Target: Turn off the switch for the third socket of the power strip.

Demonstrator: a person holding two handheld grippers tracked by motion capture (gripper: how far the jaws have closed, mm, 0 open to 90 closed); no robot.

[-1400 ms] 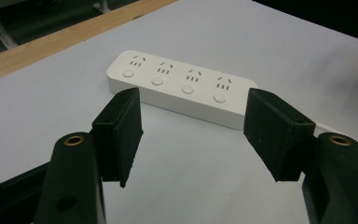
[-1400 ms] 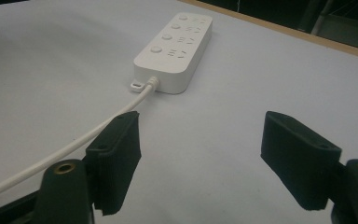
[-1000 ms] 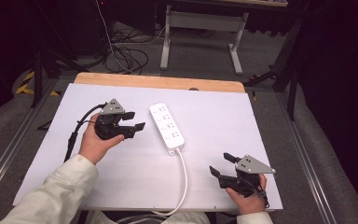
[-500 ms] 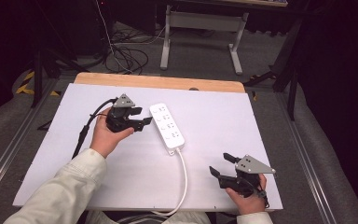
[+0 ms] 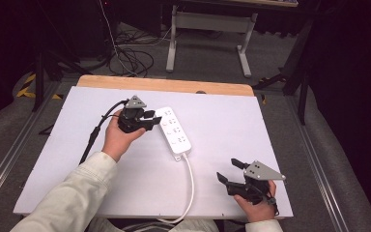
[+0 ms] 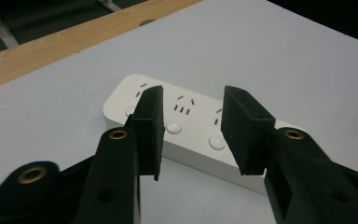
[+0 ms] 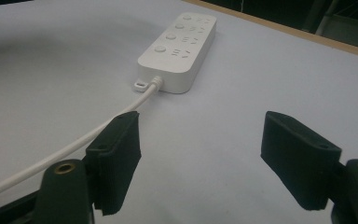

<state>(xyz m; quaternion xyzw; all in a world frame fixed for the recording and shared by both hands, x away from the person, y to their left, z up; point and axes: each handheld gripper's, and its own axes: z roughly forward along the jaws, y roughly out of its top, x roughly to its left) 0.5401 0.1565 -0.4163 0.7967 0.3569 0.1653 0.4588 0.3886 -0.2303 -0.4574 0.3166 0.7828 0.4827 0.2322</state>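
The left gripper (image 5: 149,119) is hovering beside the power strip (image 5: 174,133), jaws just narrowing but gripping nothing, lining up on its buttons; the right gripper (image 5: 232,171) is waiting, jaws released.

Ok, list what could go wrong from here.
1. The left hand-held gripper, its jaws just narrowed with nothing between them, sits over the power strip's buttons; it might press one or push the strip aside.
2. The cord runs off the table's near edge and could snag.
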